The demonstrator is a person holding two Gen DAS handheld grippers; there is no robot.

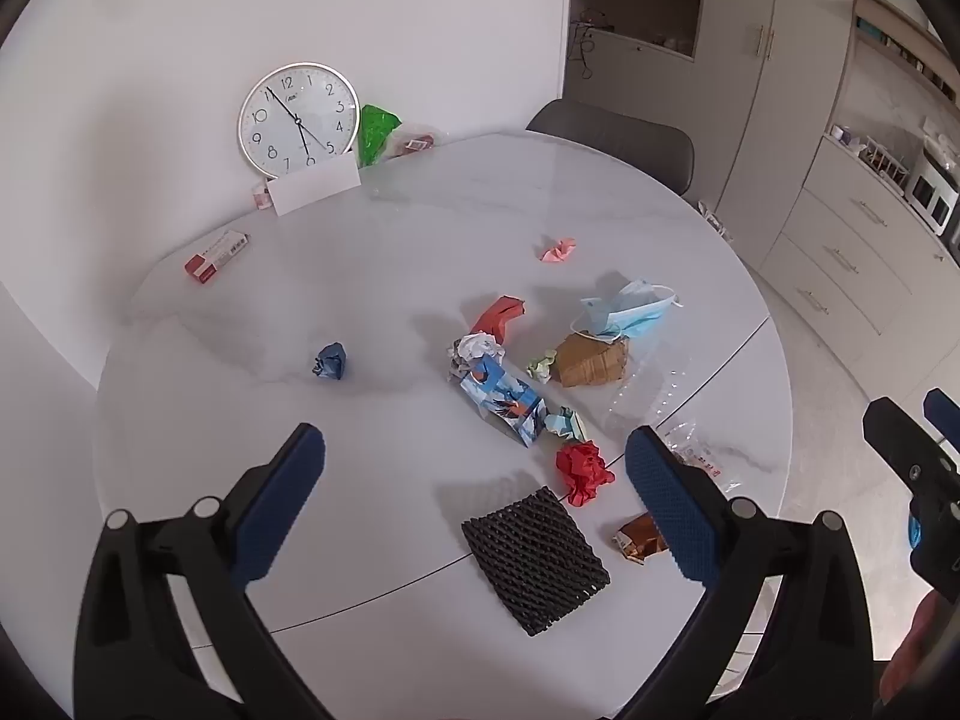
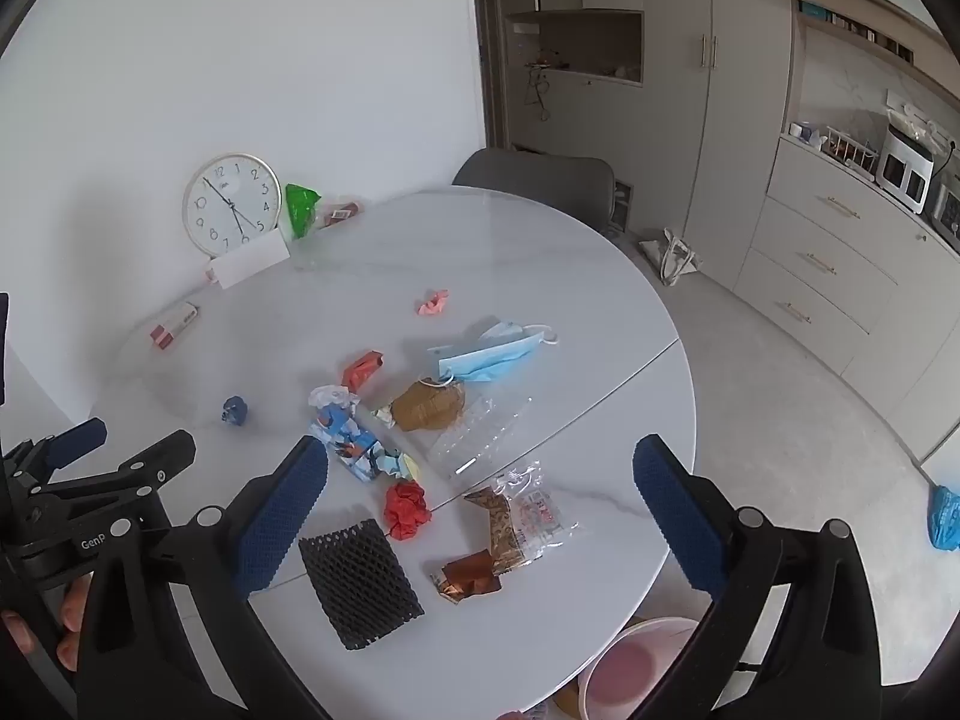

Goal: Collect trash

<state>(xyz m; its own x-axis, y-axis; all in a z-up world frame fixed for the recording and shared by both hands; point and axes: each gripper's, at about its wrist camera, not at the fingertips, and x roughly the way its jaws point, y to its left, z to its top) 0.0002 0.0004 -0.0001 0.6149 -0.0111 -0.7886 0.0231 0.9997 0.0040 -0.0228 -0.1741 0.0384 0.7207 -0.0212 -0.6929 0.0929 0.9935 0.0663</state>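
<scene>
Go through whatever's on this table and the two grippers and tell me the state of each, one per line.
left gripper: open, empty
right gripper: open, empty
black foam net: lying flat
red paper: crumpled
blue face mask: used, loosely folded
brown cardboard: crushed
clear snack wrapper: opened, flattened
pink bin: below table edge, open

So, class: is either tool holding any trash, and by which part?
Nothing is held. The left tool and right tool are both open above the table.
</scene>
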